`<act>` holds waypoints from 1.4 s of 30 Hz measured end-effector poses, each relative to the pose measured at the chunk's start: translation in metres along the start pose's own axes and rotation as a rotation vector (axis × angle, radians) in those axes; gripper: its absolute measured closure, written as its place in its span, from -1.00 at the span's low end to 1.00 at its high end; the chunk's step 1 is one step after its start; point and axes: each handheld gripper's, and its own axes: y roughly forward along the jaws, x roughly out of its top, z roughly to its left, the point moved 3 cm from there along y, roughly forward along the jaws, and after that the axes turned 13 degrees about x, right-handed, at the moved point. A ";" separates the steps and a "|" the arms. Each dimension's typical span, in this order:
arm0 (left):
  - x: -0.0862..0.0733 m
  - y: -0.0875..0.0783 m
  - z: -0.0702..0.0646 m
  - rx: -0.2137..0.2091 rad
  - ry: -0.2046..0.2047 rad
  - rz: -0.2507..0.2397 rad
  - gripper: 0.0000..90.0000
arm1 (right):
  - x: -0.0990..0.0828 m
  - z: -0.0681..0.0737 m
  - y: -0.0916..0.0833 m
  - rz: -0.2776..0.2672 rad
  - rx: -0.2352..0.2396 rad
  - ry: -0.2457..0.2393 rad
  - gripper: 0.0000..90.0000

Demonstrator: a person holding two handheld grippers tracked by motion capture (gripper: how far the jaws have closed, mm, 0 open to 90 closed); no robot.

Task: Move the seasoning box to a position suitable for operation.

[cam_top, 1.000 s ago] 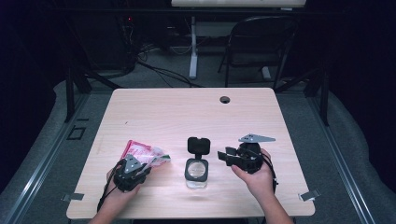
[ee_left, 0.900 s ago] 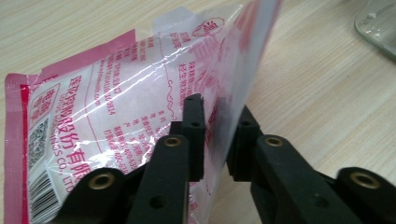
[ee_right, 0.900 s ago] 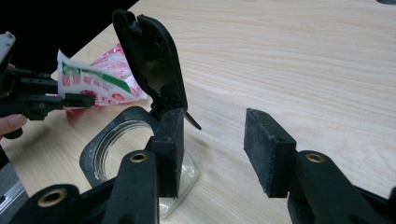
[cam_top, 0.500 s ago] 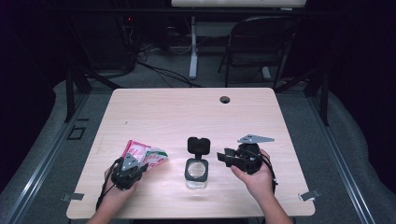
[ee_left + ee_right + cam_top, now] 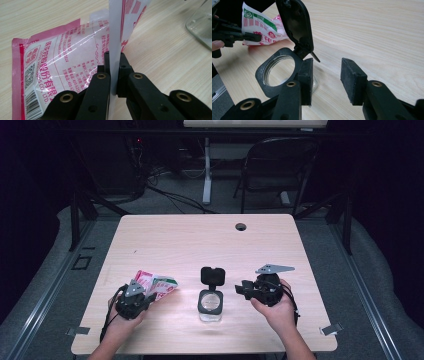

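Observation:
A pink and white plastic packet [image 5: 156, 282] with printed text and a barcode lies at the table's front left, one edge lifted. My left gripper [image 5: 145, 295] is shut on that edge; its pads pinch a white strip of the packet [image 5: 62, 57]. A square glass jar [image 5: 210, 304] with a black collar stands in the front middle, its black flip lid [image 5: 212, 274] standing open. To the jar's right, my right gripper [image 5: 241, 290] points at it. Its jaws have just been closing and still stand open, with bare table between them. Its left pad [image 5: 306, 77] is next to the jar's collar [image 5: 265, 75].
The wooden table [image 5: 200, 240] has a round cable hole [image 5: 241, 226] near its far edge. A folding chair [image 5: 280, 165] and cables stand on the floor behind the table. The left gripper [image 5: 234, 36] shows beyond the jar in the right gripper view.
The left gripper's jaws have closed on the packet's edge and tilted the packet up a little. The right gripper's jaws stand slightly narrower; that hand has stayed put.

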 end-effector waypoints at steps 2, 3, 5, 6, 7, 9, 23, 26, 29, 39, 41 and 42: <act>0.001 0.000 0.001 -0.006 -0.008 0.007 1.00 | 0.000 0.000 0.000 0.000 0.000 0.003 0.39; 0.001 0.000 0.002 -0.011 -0.019 0.009 1.00 | 0.000 0.000 0.000 -0.001 0.003 0.009 0.38; 0.001 0.000 0.003 -0.019 -0.026 0.014 1.00 | -0.001 -0.002 0.000 0.011 -0.003 0.003 0.37; 0.001 0.000 0.003 -0.023 -0.032 0.015 1.00 | -0.001 -0.002 0.001 0.008 0.000 0.008 0.37; 0.001 0.000 0.004 -0.025 -0.037 0.017 1.00 | -0.001 -0.002 0.002 0.000 0.001 0.016 0.37; 0.001 0.000 0.005 -0.034 -0.048 0.023 1.00 | -0.002 -0.003 0.003 0.003 0.006 0.015 0.36; 0.012 -0.010 0.014 -0.046 -0.018 0.024 1.00 | -0.003 0.001 0.004 0.014 -0.004 0.011 0.33; 0.016 -0.014 0.018 -0.054 -0.016 0.025 1.00 | -0.002 0.004 0.003 0.014 -0.002 0.004 0.33; 0.017 -0.015 0.019 -0.054 -0.008 0.028 1.00 | -0.001 0.005 0.002 0.010 0.002 0.004 0.34; 0.031 -0.024 0.022 -0.021 0.046 0.019 1.00 | -0.004 0.006 0.005 0.043 0.032 -0.015 0.32; 0.036 -0.028 0.024 -0.005 0.051 0.018 1.00 | -0.005 0.006 0.005 0.048 0.032 -0.017 0.31; 0.038 -0.030 0.026 -0.001 0.052 0.018 1.00 | -0.005 0.005 0.005 0.048 0.034 -0.018 0.31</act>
